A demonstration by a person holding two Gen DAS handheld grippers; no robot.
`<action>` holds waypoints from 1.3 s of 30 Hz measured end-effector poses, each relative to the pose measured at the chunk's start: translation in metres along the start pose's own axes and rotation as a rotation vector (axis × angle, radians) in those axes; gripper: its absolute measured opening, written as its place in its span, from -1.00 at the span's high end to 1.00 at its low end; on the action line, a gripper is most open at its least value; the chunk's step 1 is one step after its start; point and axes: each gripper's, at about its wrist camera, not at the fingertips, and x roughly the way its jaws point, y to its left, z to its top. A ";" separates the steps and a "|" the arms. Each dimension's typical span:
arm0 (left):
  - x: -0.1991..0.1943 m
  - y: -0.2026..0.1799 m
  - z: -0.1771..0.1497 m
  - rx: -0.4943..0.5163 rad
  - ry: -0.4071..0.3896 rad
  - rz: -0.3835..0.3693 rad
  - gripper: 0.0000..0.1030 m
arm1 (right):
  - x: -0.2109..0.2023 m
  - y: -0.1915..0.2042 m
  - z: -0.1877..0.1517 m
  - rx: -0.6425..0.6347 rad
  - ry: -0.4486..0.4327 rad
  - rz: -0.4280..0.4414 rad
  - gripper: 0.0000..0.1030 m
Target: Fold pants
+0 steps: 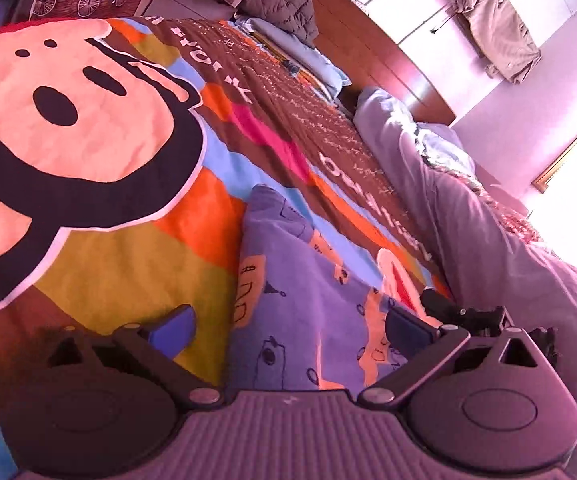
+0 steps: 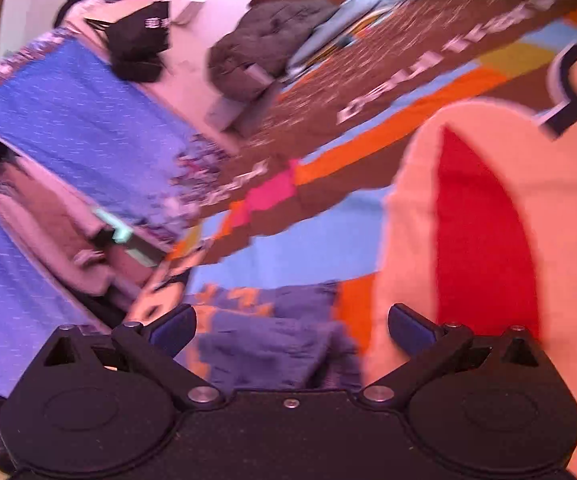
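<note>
The pants point(image 1: 308, 280), a small blue-violet pair printed with orange shapes and line drawings, lie on the patterned bedspread point(image 1: 100, 264); in the left wrist view they run from the bottom centre of the frame up to just right of centre; in the right wrist view, which is blurred, they point(image 2: 272, 340) sit bunched in the lower centre, directly ahead of the tool.

Left gripper point(image 1: 290, 324): jaws apart, cloth lying between and beneath them, nothing clamped. Right gripper point(image 2: 290, 326): jaws likewise apart, the garment's near edge between them, not pinched. Part of a dark tool, probably the right gripper, shows at the lower right of the left wrist view.

Step in hand, as judged: taking hold of the garment for a fold; the fabric looks rumpled, so the fold is not finished.

Procedure for a clean grasp:
- lower each gripper until one finger slides under the cloth edge; close on the pants only, not on the bedspread below;
- take hold near opposite corners of the same edge, so the panel lifts flat and does not sag in the middle;
- keep the two tools level while carrying the edge over; lay it down aligned with the far edge before releasing.

Risk: the bedspread is soft and may be pinched along with the garment.
</note>
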 end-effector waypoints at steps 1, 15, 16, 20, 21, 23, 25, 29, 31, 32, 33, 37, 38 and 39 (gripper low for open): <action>0.000 0.002 0.000 -0.007 0.000 -0.022 -0.96 | 0.002 0.000 -0.002 0.002 0.010 0.027 -0.96; 0.008 -0.001 0.000 -0.002 0.050 0.019 -0.17 | -0.001 0.011 -0.020 -0.011 -0.008 -0.078 0.31; 0.009 -0.002 0.000 0.001 0.049 0.030 -0.13 | 0.000 0.017 -0.023 -0.044 -0.015 -0.105 0.33; 0.008 -0.003 -0.001 0.009 0.054 0.073 0.20 | 0.001 0.028 -0.028 -0.115 -0.040 -0.159 0.44; 0.008 -0.004 -0.001 0.012 0.058 0.087 0.29 | 0.001 0.031 -0.030 -0.132 -0.044 -0.172 0.46; 0.009 -0.008 0.001 0.020 0.075 0.115 0.41 | 0.003 0.042 -0.033 -0.181 -0.046 -0.213 0.51; 0.007 -0.012 0.004 0.031 0.087 0.127 0.51 | 0.006 0.056 -0.034 -0.254 -0.037 -0.256 0.56; -0.004 -0.016 0.012 0.003 0.095 0.123 0.59 | 0.000 0.089 -0.034 -0.372 -0.047 -0.313 0.60; -0.010 -0.023 0.014 0.037 0.089 0.125 0.60 | -0.004 0.104 -0.035 -0.413 -0.056 -0.323 0.60; -0.013 -0.025 0.015 0.057 0.085 0.123 0.60 | -0.004 0.113 -0.034 -0.437 -0.056 -0.328 0.60; -0.016 -0.027 0.017 0.079 0.080 0.118 0.60 | -0.004 0.121 -0.034 -0.460 -0.055 -0.336 0.61; -0.029 -0.031 0.036 0.149 0.040 0.105 0.60 | 0.000 0.148 -0.029 -0.536 -0.060 -0.353 0.61; -0.033 -0.030 0.045 0.154 0.021 0.094 0.60 | 0.002 0.153 -0.027 -0.548 -0.064 -0.354 0.61; -0.038 -0.028 0.054 0.162 0.001 0.089 0.60 | 0.007 0.160 -0.025 -0.556 -0.070 -0.351 0.61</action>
